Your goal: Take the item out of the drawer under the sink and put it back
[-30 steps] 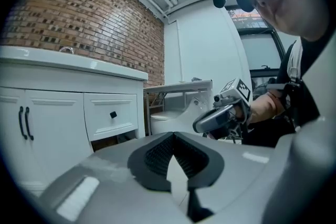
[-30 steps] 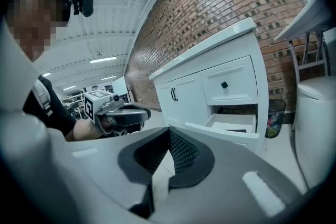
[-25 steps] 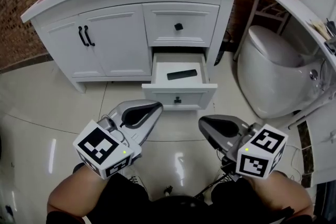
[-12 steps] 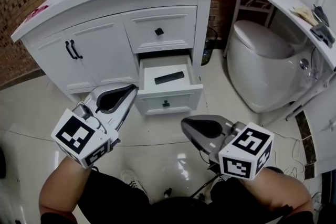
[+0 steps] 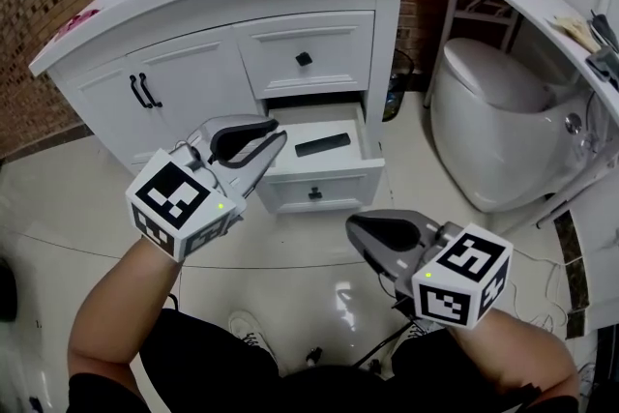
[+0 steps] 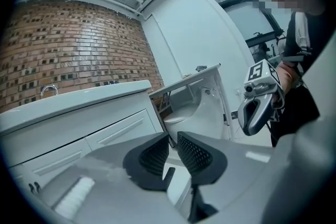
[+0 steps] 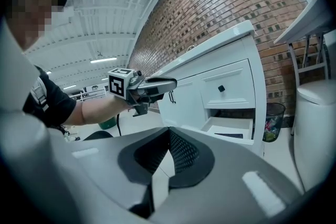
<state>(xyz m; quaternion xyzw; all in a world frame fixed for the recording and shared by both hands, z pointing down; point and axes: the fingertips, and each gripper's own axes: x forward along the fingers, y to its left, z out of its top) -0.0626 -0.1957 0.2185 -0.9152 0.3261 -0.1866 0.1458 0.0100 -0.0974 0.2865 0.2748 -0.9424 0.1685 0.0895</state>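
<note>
Left gripper [image 5: 279,132], jaws just opening to narrow gap, empty, hovers near open drawer [image 5: 314,191]; gap too slim, may miss or shove black remote [image 5: 323,145].

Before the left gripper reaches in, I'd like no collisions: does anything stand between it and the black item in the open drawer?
Nothing visible does. The black item lies alone and uncovered in the open drawer, and the left gripper hovers by the drawer's left edge, its jaws just opening with nothing between them.
</note>
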